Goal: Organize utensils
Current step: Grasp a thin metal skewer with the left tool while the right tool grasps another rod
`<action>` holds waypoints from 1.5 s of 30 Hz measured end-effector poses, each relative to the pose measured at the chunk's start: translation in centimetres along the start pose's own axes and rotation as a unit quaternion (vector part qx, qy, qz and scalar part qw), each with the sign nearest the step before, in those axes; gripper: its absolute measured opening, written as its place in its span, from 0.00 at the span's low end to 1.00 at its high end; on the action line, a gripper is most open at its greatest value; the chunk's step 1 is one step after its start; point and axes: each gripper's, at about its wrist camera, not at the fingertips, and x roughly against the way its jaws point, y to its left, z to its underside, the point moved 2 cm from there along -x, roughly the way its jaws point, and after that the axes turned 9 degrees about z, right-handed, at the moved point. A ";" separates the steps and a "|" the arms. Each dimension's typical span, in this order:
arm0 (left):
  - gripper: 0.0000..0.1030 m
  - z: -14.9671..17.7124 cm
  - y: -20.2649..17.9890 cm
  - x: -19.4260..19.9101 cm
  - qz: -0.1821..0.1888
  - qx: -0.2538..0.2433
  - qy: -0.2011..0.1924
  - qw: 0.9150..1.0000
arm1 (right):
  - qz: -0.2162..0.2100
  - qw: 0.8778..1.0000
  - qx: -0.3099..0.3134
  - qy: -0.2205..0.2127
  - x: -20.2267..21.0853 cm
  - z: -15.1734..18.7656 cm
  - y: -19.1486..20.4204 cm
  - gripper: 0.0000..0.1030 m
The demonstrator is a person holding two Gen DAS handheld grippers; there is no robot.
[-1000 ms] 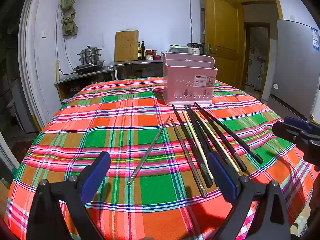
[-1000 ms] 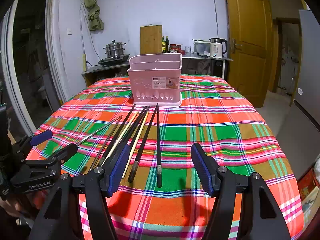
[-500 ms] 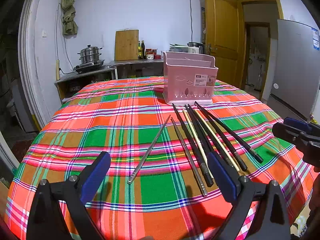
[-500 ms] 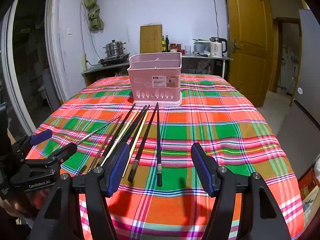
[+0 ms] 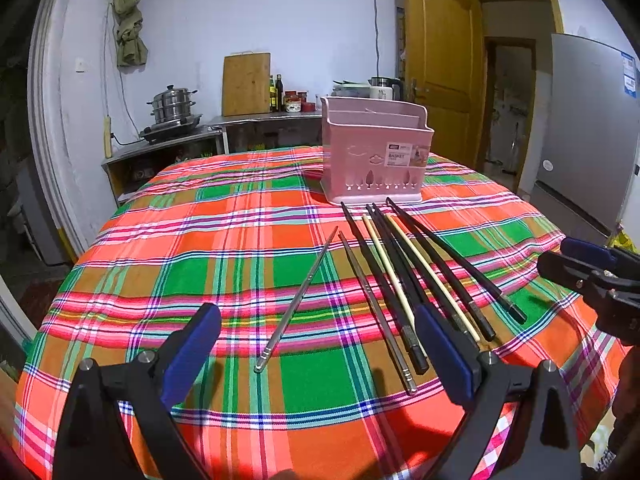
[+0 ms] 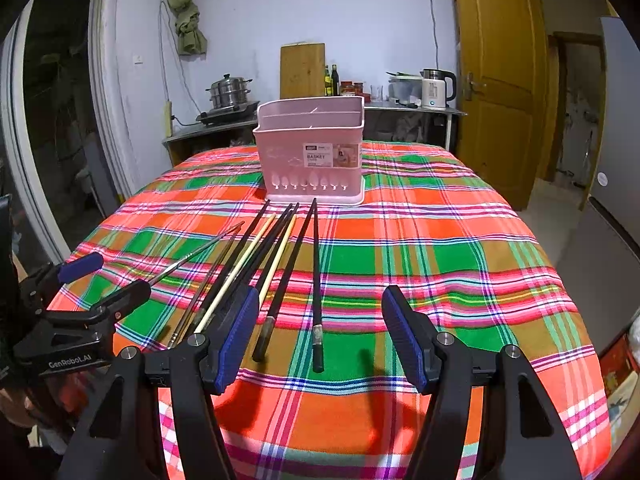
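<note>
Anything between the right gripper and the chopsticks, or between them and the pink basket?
Nothing visible. The right gripper hangs open over the chopsticks; only bare tablecloth lies between their tips and the pink basket.

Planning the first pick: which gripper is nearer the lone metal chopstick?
Left. The left gripper is open right around the metal chopstick; the right gripper sits past the black chopsticks.

A pale bluish wall (image 6: 360, 8) closes the far side. Against it runs a metal counter (image 6: 208, 128) with a steamer pot (image 6: 230, 90), a leaning cutting board (image 6: 302, 70) and a kettle (image 6: 436, 88). On the right, a wooden door (image 6: 498, 80) stands open beside a grey fridge (image 5: 588, 128).
</note>
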 end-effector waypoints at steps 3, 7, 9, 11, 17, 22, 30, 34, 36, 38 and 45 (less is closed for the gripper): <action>0.96 -0.4 0.7 -0.4 0.005 0.008 0.010 1.000 | -0.001 1.000 0.005 0.003 -0.3 -0.2 0.2 0.63; 0.96 -1.1 2.0 -1.4 0.007 0.022 0.034 0.999 | -0.004 1.000 0.011 0.006 -0.9 -0.7 0.5 0.62; 0.96 -1.5 2.5 -2.1 0.009 0.025 0.047 0.999 | -0.004 1.000 0.013 0.010 -1.4 -1.0 0.6 0.61; 0.96 -1.9 3.1 -2.7 0.016 0.027 0.058 0.998 | -0.005 1.000 0.015 0.018 -2.1 -1.4 0.6 0.59; 0.82 -3.1 4.0 -5.2 0.020 0.023 0.099 0.995 | -0.002 0.998 0.024 0.052 -4.5 -2.3 0.8 0.47; 0.78 -4.0 4.6 -6.9 0.034 0.024 0.121 0.992 | -0.012 0.997 0.015 0.073 -6.1 -3.2 0.6 0.36; 0.53 -4.4 3.9 -10.2 0.047 -0.001 0.161 0.986 | -0.055 0.995 0.007 0.083 -7.5 -4.6 2.2 0.30; 0.39 -4.4 3.6 -11.4 0.049 -0.013 0.174 0.984 | -0.065 0.994 0.013 0.088 -8.2 -4.6 3.3 0.29; 0.34 -4.5 3.6 -11.7 0.049 -0.018 0.172 0.984 | -0.069 0.993 0.015 0.091 -8.4 -4.7 3.7 0.27; 0.26 -4.6 3.5 -11.8 0.049 -0.023 0.173 0.983 | -0.073 0.993 0.015 0.094 -8.7 -4.8 4.1 0.27; 0.12 -4.4 5.3 -11.1 0.044 0.003 0.172 0.984 | -0.095 0.990 0.019 0.105 -9.7 -5.6 5.9 0.23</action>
